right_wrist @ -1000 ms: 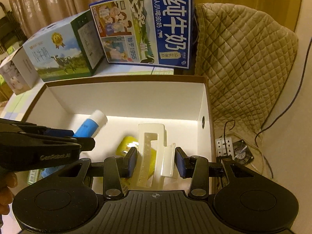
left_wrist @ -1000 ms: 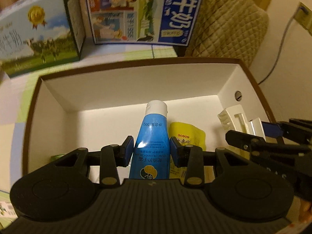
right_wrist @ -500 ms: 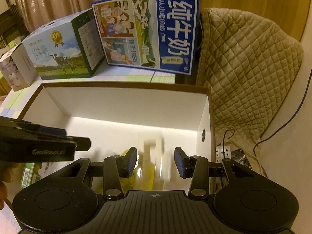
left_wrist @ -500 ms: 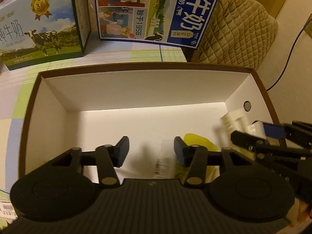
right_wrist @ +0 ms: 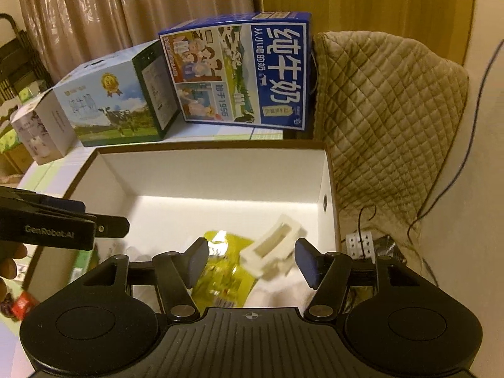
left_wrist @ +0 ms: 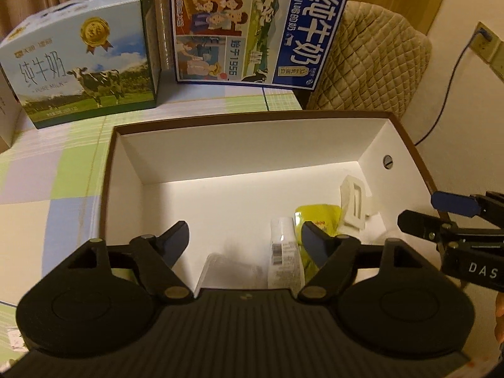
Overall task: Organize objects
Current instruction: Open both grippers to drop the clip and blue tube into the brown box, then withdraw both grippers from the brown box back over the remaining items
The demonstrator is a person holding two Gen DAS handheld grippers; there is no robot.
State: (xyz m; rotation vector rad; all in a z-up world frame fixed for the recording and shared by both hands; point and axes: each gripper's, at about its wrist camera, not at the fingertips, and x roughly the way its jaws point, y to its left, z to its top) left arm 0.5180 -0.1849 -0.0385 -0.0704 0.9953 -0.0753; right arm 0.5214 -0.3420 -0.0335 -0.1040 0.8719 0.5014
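An open white box with a brown rim [left_wrist: 252,118] [right_wrist: 214,148] lies in front of both grippers. Inside it lie a tube [left_wrist: 285,260] with its barcode side up, a yellow pouch [left_wrist: 318,217] [right_wrist: 226,271] and a white plastic holder [left_wrist: 354,203] [right_wrist: 272,252] by the right wall. My left gripper [left_wrist: 245,241] is open and empty above the box's near side. My right gripper [right_wrist: 252,261] is open and empty over the pouch and holder; it also shows at the right edge of the left wrist view [left_wrist: 450,217].
Two milk cartons stand behind the box on the checked tablecloth: a green cow-print one [left_wrist: 82,66] [right_wrist: 116,100] and a blue one [left_wrist: 255,28] [right_wrist: 242,72]. A quilted chair [left_wrist: 375,60] [right_wrist: 387,100] stands at the right. A small white box [right_wrist: 37,132] sits far left.
Both grippers opened and pulled back. The left one let go of the blue tube and the right one let go of the white holder; both now lie in the box.
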